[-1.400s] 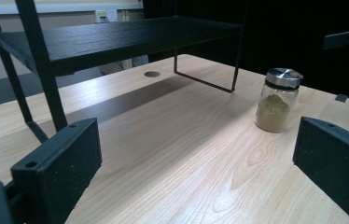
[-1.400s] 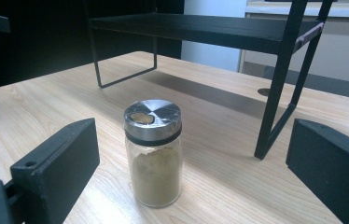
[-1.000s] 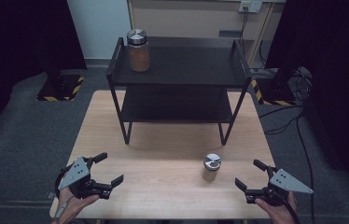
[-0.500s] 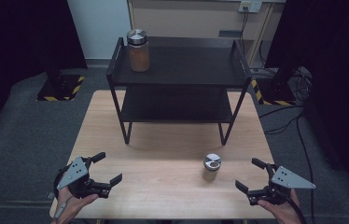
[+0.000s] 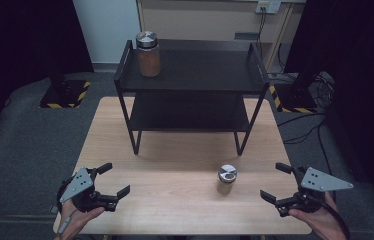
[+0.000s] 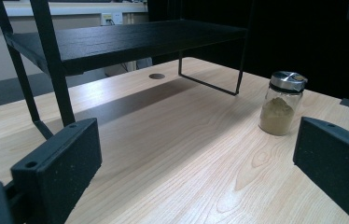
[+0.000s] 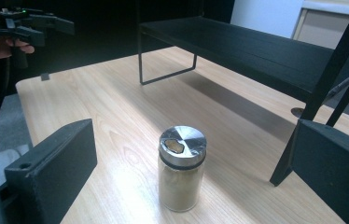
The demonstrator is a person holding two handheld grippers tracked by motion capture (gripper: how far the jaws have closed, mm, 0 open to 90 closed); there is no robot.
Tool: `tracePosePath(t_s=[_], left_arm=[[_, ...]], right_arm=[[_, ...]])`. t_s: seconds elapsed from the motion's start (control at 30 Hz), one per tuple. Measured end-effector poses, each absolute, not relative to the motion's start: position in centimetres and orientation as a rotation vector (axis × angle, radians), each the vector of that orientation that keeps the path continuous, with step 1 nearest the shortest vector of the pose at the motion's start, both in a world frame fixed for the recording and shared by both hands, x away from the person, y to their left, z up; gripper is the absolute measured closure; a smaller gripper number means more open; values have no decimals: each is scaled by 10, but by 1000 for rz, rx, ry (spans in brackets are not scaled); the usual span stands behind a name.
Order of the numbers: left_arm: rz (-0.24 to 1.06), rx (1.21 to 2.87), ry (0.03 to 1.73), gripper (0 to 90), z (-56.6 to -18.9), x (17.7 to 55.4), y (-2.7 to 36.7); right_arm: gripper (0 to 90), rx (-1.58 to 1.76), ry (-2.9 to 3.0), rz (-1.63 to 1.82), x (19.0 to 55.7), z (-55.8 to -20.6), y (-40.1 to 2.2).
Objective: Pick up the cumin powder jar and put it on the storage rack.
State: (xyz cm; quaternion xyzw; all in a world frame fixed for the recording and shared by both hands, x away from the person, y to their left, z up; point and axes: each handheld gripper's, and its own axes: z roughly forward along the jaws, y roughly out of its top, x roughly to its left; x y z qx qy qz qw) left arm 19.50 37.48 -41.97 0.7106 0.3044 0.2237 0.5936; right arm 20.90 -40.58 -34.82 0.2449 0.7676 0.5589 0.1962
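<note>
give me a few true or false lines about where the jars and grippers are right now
1. The small spice jar stands upright on the wooden table. True.
2. The large jar sits on the rack's lower shelf. False: it is on the top shelf.
3. The right gripper grips the small jar. False: it is open, apart from it.
4. The left gripper is open and holds nothing. True.
5. The small jar has no lid. False: a metal lid is on.
</note>
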Motion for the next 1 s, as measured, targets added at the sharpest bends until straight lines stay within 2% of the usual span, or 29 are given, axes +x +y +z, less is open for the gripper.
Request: tracePosePath(t_s=[0.57,1.0], left_arm=[[514,1656,706,1,-420,196,375],[509,1656,711,1,-420,196,375]], right_arm=[[13,651,2279,1469,232,-311,-406],[28,529,2402,1392,266,-292,-412]])
